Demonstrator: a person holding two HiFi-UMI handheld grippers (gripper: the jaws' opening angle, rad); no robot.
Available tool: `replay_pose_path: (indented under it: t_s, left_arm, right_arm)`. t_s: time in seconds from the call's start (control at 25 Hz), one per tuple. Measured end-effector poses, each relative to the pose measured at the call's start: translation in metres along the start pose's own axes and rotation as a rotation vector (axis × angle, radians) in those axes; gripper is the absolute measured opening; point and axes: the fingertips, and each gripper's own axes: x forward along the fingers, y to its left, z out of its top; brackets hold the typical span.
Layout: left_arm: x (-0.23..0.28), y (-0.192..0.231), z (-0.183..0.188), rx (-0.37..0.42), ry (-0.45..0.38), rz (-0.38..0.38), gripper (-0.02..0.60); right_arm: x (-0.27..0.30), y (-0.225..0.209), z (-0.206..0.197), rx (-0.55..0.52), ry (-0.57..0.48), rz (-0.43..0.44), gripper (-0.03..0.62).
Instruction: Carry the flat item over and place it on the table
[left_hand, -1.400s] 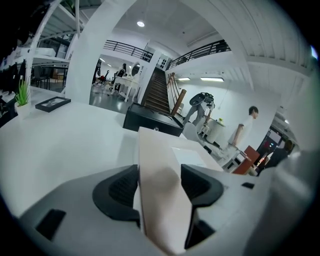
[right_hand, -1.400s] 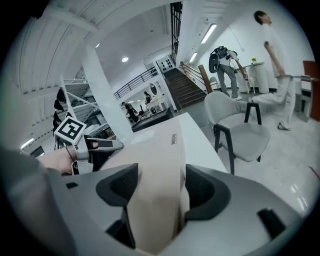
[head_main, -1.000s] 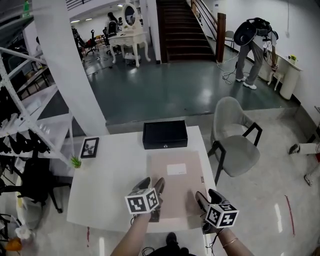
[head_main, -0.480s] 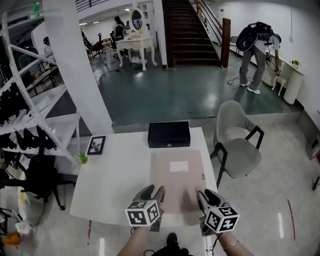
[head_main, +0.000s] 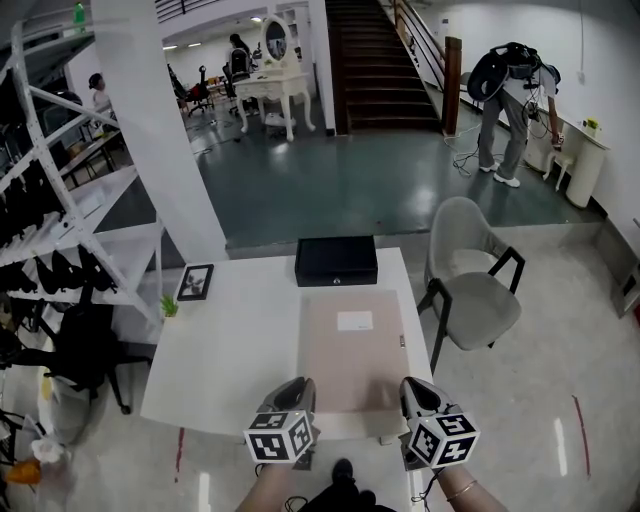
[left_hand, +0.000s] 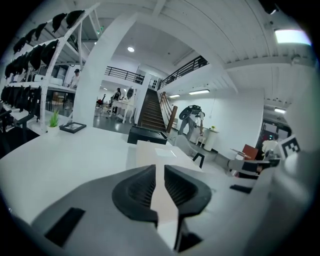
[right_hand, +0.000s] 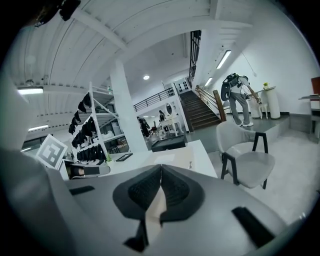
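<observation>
White table (head_main: 220, 350) holds the folder (head_main: 350, 345), long axis near-to-far, just beyond your left gripper (head_main: 296, 388) and right gripper (head_main: 414, 390). Both sets of jaws have just closed, pinching nothing.

Matt beige paper folder (head_main: 350, 350), smooth white table (head_main: 230, 350), glossy floor (head_main: 330, 190)

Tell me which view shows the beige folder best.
Head view: the whole folder shows from above, against the table. Left gripper view gives a foreshortened strip; right gripper view only a sliver.

A beige folder (head_main: 350, 350) lies on the white table (head_main: 230, 370), just before a black case (head_main: 336, 261).
</observation>
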Motion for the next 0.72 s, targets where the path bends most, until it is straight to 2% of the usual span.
replay_pose_path:
  t_s: [0.32, 0.56, 0.72]
  left_arm:
    - [-0.024, -0.01, -0.009, 0.048, -0.004, 0.023, 0.037]
    - [-0.041, -0.014, -0.014, 0.091, -0.011, 0.04, 0.034]
    - [-0.048, -0.016, -0.018, 0.112, -0.013, 0.052, 0.034]
  right_arm:
    - [-0.02, 0.008, -0.006, -0.053, 0.012, 0.009, 0.0]
    - [-0.035, 0.015, -0.006, -0.053, -0.009, 0.035, 0.0]
    - [-0.042, 0.008, -0.008, -0.067, -0.013, 0.019, 0.0]
